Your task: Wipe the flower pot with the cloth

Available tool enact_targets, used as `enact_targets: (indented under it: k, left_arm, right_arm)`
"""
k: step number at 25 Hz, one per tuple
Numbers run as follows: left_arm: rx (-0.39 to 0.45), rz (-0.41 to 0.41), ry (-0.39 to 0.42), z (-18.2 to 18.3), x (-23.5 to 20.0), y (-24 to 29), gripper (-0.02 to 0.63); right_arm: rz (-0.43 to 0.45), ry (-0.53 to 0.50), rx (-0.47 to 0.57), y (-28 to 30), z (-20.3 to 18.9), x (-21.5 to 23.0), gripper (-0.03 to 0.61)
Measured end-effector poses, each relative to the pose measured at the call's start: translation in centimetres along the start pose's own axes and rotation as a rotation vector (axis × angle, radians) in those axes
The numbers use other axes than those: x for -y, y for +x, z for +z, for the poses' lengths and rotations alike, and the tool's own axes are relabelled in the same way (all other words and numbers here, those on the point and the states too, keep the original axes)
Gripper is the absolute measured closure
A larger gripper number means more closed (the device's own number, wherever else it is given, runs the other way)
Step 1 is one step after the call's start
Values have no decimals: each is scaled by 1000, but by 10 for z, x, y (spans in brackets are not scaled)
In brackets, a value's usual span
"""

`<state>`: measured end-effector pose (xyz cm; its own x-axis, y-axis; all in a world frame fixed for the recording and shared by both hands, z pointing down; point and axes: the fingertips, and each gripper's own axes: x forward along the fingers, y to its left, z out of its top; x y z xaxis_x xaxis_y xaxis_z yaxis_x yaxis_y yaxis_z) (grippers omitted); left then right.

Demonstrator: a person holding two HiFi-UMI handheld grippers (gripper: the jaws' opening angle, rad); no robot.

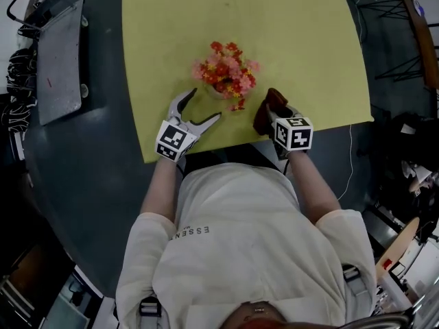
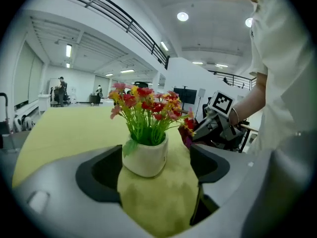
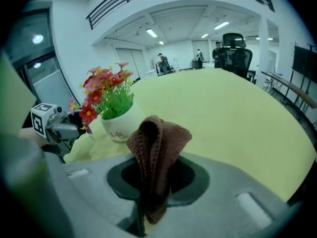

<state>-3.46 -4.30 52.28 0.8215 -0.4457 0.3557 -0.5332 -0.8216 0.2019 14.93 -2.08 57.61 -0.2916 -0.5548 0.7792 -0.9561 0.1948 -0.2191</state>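
At the near edge of the yellow tabletop [image 1: 288,19] stands a person in a pale T-shirt [image 1: 240,238], one claw in each hand, both over the tabletop's near edge. L claw [image 1: 206,103] is near-left of the pot w/ jaws spread wide and nothing gripped. Bare tabletop shows btw its pads, and the pot sits just ahead of the gap, not pressed by either pad. R claw [image 3: 151,192] is near-right of the pot, jaws closed on the brown cloth [image 3: 156,143], which stands up from the grip in a bunched fold. Cloth is close to the pot but apart from it. Flower pot [image 2: 147,157] is small, white, upright, set btw the two claws and a bit farther in, w/ red, pink and yellow flowers [image 1: 226,70] on green stems. Beyond it the tabletop runs on bare. Far off, past the tabletop's far edge, there's a black office chair [image 3: 234,46].
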Motion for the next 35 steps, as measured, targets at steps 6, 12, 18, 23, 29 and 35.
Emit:
enact_targets:
  k: [6,12,18,23,29,35]
  left_arm:
    - [18,-3,79,4,-26,39,102]
    - [-70,-164,268,-10,-20,72,60]
    - [-65,-219,208,-15,-16,94,54]
    - [-81,-217,189,-15,-19,97,75]
    - [-54,-176,182,-8,-22,93,71]
    - [28,-72,72,30,-30,79,70]
  right_arm:
    - [42,-22,35,21,37,20,517]
    - [70,-40,25,41,55,32,518]
    - [105,-71,0,51,60,33,518]
    - [121,-74,-20,56,60,33,518]
    - [130,-91,-16,57,61,30,517]
    - [170,-154,18,56,68,13,518]
